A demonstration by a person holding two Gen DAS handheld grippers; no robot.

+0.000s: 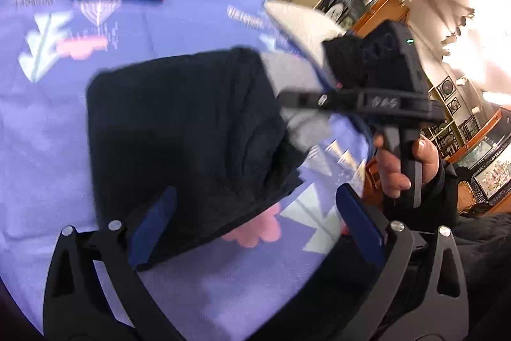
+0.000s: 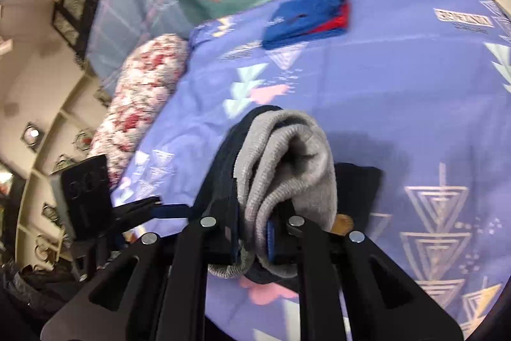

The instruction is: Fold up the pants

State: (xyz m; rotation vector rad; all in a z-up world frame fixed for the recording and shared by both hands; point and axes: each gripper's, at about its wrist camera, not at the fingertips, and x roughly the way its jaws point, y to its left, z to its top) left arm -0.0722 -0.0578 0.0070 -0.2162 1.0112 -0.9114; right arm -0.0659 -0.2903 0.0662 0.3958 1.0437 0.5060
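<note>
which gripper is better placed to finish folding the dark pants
Right. The right gripper is already shut on the pants' grey-lined end, lifted off the sheet. The left gripper is open, its fingers astride the near edge without gripping.

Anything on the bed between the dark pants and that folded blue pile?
Nothing: only bare purple sheet separates the dark pants from the blue pile, clearest in right wrist view.

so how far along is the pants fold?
Mostly done: the dark pants are already a compact bundle on the purple sheet. In hand: right gripper is shut on their grey ribbed waistband; left gripper is open around the near edge. Left: set down, maybe near the folded blue garment.
</note>
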